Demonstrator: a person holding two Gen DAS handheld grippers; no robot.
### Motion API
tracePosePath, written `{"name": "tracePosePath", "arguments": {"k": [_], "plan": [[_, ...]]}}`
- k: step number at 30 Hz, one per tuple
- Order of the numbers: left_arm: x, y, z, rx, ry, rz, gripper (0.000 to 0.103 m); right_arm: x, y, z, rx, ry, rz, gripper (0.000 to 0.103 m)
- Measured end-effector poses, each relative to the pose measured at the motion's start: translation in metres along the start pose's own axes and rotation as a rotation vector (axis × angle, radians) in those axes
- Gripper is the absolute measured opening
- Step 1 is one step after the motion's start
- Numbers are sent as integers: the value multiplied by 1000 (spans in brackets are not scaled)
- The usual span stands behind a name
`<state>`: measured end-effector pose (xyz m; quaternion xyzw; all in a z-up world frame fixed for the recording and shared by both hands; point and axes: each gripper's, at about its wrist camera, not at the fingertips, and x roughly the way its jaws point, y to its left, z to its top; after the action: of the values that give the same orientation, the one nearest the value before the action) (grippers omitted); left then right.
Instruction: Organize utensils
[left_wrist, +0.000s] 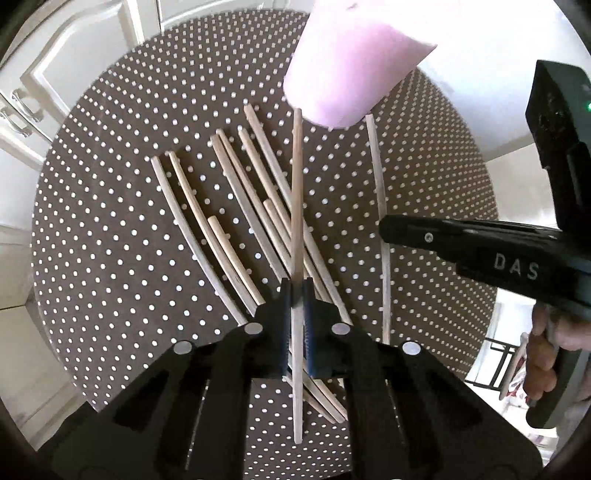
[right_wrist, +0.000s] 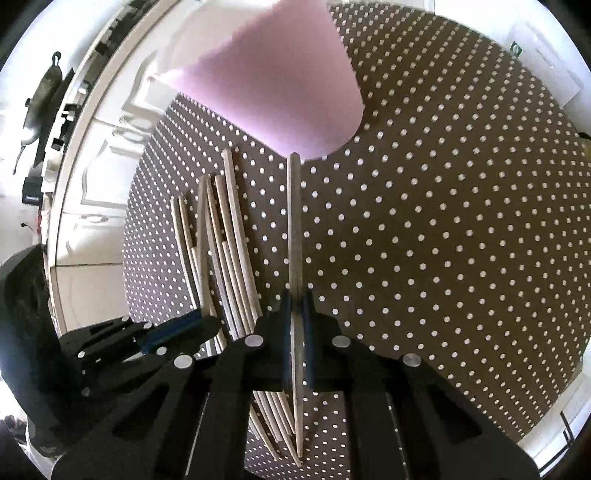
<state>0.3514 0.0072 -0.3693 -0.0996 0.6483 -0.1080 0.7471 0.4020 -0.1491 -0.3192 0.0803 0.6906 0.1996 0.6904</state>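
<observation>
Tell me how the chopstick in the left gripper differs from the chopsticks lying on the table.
The held chopstick is lifted clear, clamped by the left gripper; the loose chopsticks lie flat on the dotted tablecloth.
The held chopstick is single, its far end pointing at the base of the pink cup; the loose chopsticks lie fanned at a slant, some overlapping.
Both are plain pale wooden sticks of similar thickness.

Tablecloth (left_wrist: 110, 258): brown, white polka dots. Cup (left_wrist: 343, 62) at 12 o'clock: plain pale pink. Chopsticks (left_wrist: 236, 206): pale tan wood. Grippers (left_wrist: 297, 295) (right_wrist: 296, 299): black, blue pads (left_wrist: 286, 314). Cabinets (left_wrist: 55, 74) at 10 o'clock: white.
</observation>
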Motion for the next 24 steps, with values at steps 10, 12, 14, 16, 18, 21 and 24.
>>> {"name": "tracePosePath", "arguments": {"k": [10, 12, 14, 16, 18, 21, 24], "plan": [[-89, 7, -5, 22, -166, -77, 7, -86, 32, -23, -107, -227, 50, 5], [-107, 4, 0, 19, -205, -98, 7, -109, 40, -25, -133, -290, 57, 5], [-125, 1, 5, 21, -248, -118, 6, -127, 48, -25, -160, -335, 53, 4], [-144, -16, 13, 28, -301, -117, 6, -146, 55, -24, -177, -388, 61, 4], [-164, -26, 21, 32, -355, -129, 6, -163, 56, -20, -187, -428, 69, 3], [-192, -39, 37, 42, -451, -125, 6, -186, 59, -12, -202, -500, 71, 3], [-207, -44, 50, 50, -513, -126, 6, -204, 58, -2, -208, -543, 82, 1]]}}
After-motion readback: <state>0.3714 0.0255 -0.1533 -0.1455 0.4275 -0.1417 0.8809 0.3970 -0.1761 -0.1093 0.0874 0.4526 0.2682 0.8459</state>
